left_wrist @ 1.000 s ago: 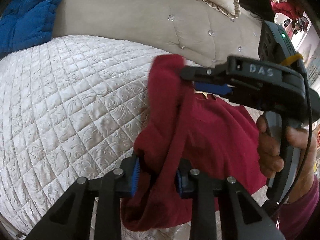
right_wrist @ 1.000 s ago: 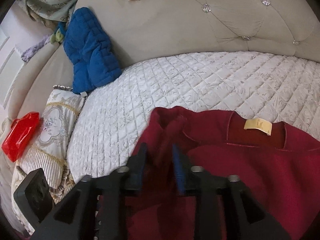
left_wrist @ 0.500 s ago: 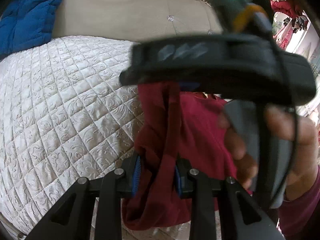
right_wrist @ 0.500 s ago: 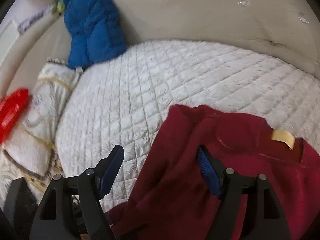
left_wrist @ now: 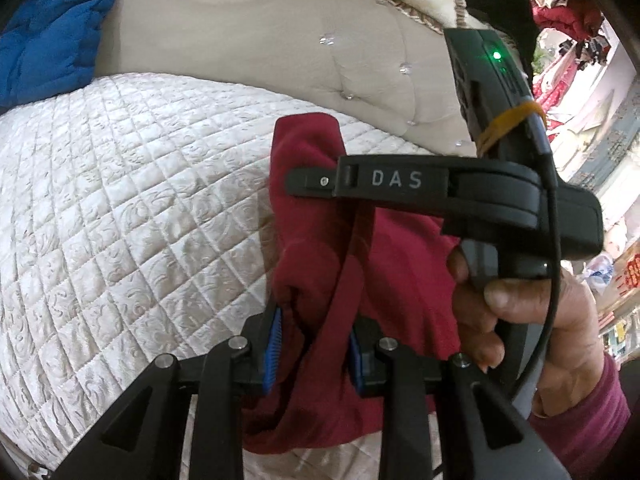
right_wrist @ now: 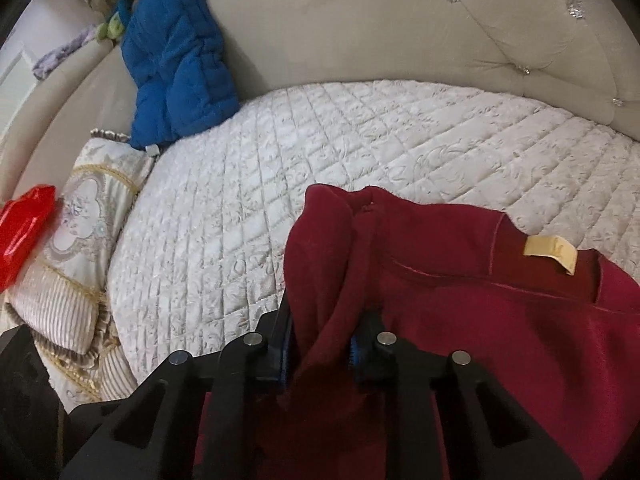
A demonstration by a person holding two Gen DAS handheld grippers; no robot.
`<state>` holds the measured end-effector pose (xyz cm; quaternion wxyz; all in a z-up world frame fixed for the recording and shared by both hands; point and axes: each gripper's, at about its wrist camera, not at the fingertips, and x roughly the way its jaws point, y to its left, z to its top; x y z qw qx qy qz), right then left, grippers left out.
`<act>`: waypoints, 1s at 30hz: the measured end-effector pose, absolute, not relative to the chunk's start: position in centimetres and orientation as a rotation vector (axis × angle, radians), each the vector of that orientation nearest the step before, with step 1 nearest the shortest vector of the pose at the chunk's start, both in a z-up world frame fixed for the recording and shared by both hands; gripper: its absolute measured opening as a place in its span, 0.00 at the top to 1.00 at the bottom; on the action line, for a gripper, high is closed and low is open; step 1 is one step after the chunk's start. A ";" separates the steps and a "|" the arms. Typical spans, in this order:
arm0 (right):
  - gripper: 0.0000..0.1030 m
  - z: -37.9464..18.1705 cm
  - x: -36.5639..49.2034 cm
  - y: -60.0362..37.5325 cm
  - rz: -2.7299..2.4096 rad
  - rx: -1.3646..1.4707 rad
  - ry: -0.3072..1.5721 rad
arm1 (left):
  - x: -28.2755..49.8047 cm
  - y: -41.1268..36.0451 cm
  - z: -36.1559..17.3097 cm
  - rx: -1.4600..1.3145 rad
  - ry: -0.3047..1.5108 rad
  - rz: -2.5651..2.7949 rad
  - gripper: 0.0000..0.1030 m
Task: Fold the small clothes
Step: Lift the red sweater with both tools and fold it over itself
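The bed [right_wrist: 360, 152] fills both views, its cream quilted cover curving under a beige tufted headboard [right_wrist: 400, 20]. A blue padded jacket [right_wrist: 176, 60] leans against the headboard at the far left of the right wrist view, with a cream and gold cushion [right_wrist: 76, 264] below it at the bed's edge and a red plastic bag [right_wrist: 24, 228] lying on that cushion's outer side. The dark red garment [right_wrist: 500, 320] lies on the quilt near me, neckline facing up, a tan label [right_wrist: 550, 250] showing inside the collar. One shoulder edge is raised off the quilt into an upright fold. My right hand [left_wrist: 532, 332] is wrapped around the handle of its tool, fingers curled at the trigger, maroon cuff at the wrist; the tool reaches in from the right, level over the garment. My right claw [right_wrist: 320, 350] is nearly closed, blue pads pressed into the raised fold from both sides, cloth bunched between them. In the left wrist view its tip [left_wrist: 316, 178] sits against the top of the same fold. My left claw [left_wrist: 314, 350] comes in low from the near edge of the bed, pointing toward the headboard. It is narrowed onto a lower stretch of the garment [left_wrist: 360, 280], both blue pads in contact with a hanging band of cloth. The two claws grip well apart along the fold, right high, left low.
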<state>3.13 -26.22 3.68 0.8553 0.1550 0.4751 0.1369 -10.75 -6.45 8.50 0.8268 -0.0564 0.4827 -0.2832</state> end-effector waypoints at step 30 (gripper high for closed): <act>0.85 1.3 -10.5 -50.9 0.019 0.638 0.891 | -17.3 -27.4 11.7 0.117 1.067 -1.006 0.35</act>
